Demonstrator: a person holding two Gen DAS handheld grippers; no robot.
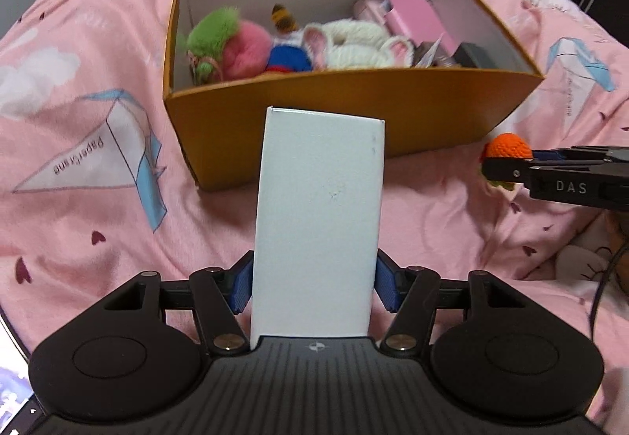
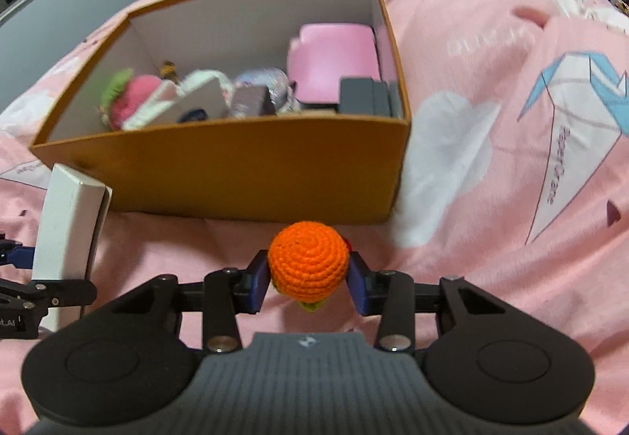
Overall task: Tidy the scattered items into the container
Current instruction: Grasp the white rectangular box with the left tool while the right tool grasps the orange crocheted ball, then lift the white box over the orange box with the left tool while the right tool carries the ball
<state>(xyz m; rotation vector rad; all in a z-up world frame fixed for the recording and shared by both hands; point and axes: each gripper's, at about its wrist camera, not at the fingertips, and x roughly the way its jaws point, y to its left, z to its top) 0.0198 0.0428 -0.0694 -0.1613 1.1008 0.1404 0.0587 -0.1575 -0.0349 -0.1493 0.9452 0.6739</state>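
Hiding the orange box's near wall: white carton.

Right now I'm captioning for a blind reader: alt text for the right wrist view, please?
The right gripper clamps an orange crocheted ball above pink bedding, facing an open orange box of toys. At left, a white box is held.

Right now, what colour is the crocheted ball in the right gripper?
Bright orange crocheted ball, green underneath; clearest in the right wrist view.

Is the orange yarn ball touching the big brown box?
Apart. The right wrist view shows pink blanket between the orange yarn ball and the brown box.
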